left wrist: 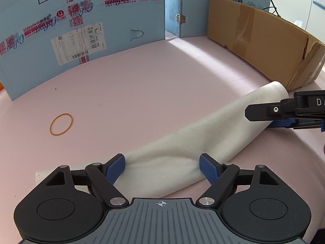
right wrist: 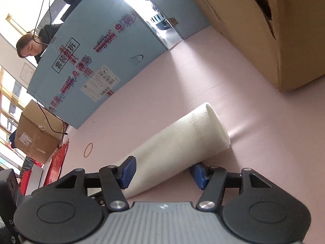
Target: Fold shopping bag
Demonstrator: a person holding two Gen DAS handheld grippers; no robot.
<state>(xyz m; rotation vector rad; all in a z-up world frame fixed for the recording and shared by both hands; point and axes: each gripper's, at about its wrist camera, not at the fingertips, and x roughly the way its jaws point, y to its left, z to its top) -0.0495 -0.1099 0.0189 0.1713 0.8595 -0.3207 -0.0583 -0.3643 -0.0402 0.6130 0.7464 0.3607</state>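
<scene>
Where spread left claw (left wrist: 161,167) straddles it, rolled shopping bag (left wrist: 203,142).

Layout on our table

We see the rolled white fabric shopping bag (left wrist: 182,142) lying on the pink table surface (left wrist: 142,91), the thin tan rubber band (left wrist: 61,124) to its left, and the blue printed cardboard boxes (left wrist: 81,30) behind.

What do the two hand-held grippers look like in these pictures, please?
Both look alike. The left hand-held gripper has black linkage arms with silver pivot pins, two round black housings, a ribbed grey centre plate with a crosshair mark, and blue textured pads. The right hand-held gripper matches, with white lettering starting "D" on its side.
</scene>
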